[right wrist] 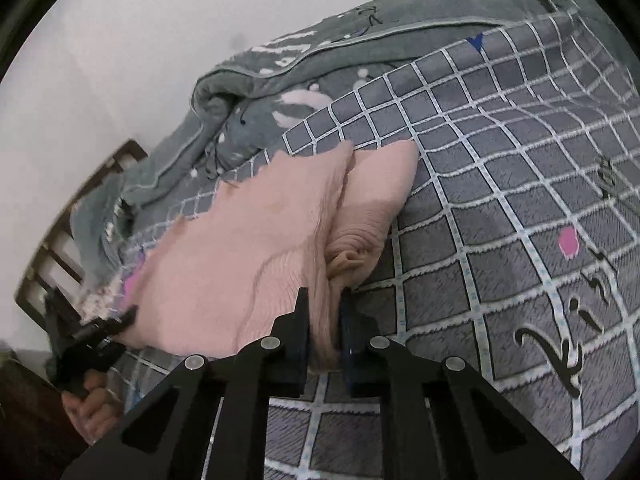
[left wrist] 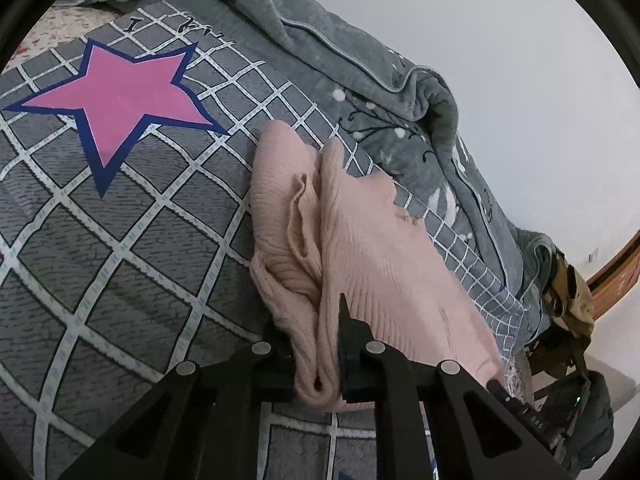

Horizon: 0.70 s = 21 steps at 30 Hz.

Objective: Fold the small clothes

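Note:
A small pale pink ribbed knit garment lies on a grey checked bedsheet, partly doubled over. My left gripper is shut on a bunched near edge of it. In the right wrist view the same pink garment stretches to the left, and my right gripper is shut on a pinched fold at its near edge. The left gripper shows at the garment's far left corner, held by a hand.
The sheet has a large pink star with a blue border. A rumpled grey-green blanket lies along the bed's far side by a white wall. A brown wooden bed frame stands at the left.

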Available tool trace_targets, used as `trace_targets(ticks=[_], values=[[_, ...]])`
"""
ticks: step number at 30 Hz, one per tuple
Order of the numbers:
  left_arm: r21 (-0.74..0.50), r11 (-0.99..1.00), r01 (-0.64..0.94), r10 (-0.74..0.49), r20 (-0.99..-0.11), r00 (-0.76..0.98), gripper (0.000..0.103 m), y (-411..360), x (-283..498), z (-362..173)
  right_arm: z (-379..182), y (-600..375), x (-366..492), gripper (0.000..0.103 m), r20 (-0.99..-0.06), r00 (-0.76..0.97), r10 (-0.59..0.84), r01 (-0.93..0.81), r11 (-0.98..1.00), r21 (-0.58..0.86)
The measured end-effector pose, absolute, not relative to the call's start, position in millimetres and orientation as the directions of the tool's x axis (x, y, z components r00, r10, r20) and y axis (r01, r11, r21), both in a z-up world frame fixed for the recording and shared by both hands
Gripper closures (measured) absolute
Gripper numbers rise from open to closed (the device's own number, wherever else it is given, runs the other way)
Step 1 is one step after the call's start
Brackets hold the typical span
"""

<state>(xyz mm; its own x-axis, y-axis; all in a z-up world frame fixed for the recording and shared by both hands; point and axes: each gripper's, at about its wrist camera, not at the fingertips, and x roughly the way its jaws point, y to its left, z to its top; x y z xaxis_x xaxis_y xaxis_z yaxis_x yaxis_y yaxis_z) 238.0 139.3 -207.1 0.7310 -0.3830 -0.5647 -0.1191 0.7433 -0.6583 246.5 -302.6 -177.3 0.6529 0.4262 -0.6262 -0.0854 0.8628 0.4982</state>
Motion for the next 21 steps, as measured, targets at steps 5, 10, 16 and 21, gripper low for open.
trace_targets(ticks=[5, 10, 16, 21], values=[[-0.657, 0.747, -0.101, -0.387, -0.554, 0.737, 0.092, 141, 221, -203, -169, -305, 235, 0.091, -0.6, 0.662, 0.449, -0.095, 0.845, 0.527], [-0.64, 0.765, -0.072, -0.385, -0.544, 0.746, 0.092, 136, 195, -194, -151, -303, 210, 0.091, -0.57, 0.683, 0.457, -0.144, 0.849, 0.507], [-0.636, 0.77, -0.041, -0.391, -0.522, 0.758, 0.092, 130, 155, -188, -146, -307, 168, 0.091, -0.545, 0.696, 0.467, -0.182, 0.85, 0.495], [-0.64, 0.768, -0.025, -0.401, -0.512, 0.76, 0.092, 128, 114, -194, -153, -316, 130, 0.091, -0.532, 0.707, 0.466, -0.195, 0.851, 0.488]])
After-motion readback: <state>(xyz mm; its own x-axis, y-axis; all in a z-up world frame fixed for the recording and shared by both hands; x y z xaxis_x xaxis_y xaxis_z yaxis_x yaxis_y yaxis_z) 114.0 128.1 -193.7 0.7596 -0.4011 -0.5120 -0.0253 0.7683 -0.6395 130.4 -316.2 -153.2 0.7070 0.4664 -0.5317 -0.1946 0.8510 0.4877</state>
